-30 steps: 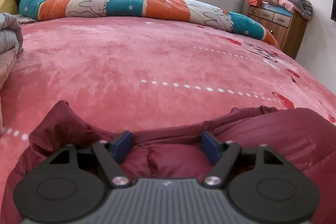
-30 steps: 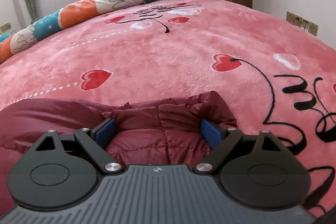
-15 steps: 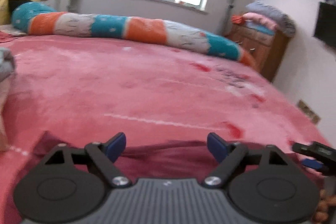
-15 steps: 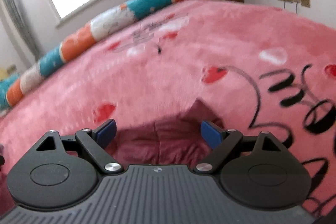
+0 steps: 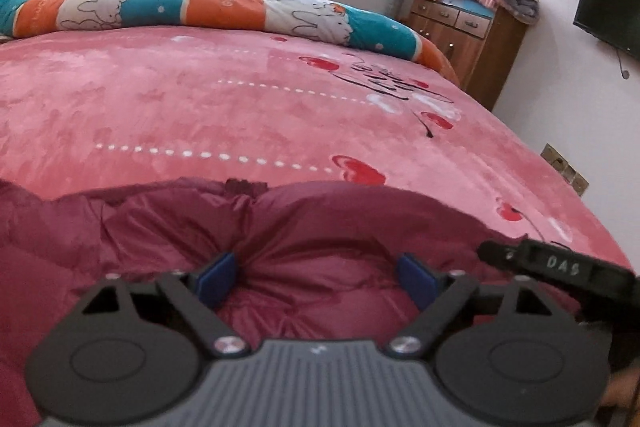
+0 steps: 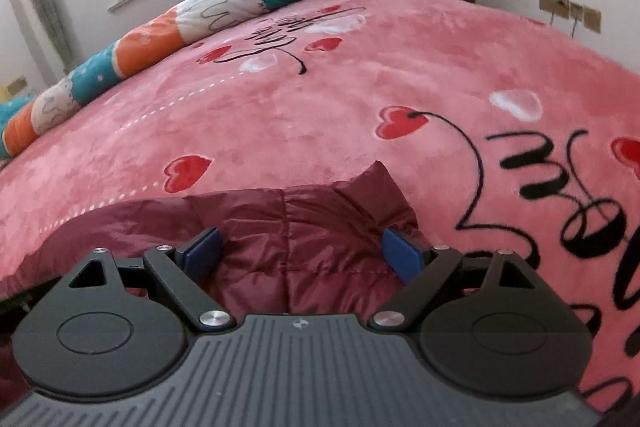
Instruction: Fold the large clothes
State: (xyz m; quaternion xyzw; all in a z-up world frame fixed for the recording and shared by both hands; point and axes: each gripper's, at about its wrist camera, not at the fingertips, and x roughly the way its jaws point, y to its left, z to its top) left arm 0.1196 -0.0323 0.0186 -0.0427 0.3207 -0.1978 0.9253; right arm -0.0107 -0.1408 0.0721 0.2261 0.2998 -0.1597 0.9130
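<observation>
Maroon puffer jacket (image 5: 320,247) lies bunched on the pink bed (image 5: 240,107), at six o'clock in both views. Left claw (image 5: 318,281) is opening and right claw (image 6: 302,253) gapes, neither gripping. I'd say each should bite a firm edge, not slippery padding.

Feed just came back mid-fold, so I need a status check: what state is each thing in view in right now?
Maroon puffer jacket: lying bunched on the bed, ungripped.
Left gripper: jaws opening over the jacket, pads not pressing it.
Right gripper: open over the jacket's corner.
Striped quilt: rolled along the far edge.
Dresser drawers: closed.
</observation>
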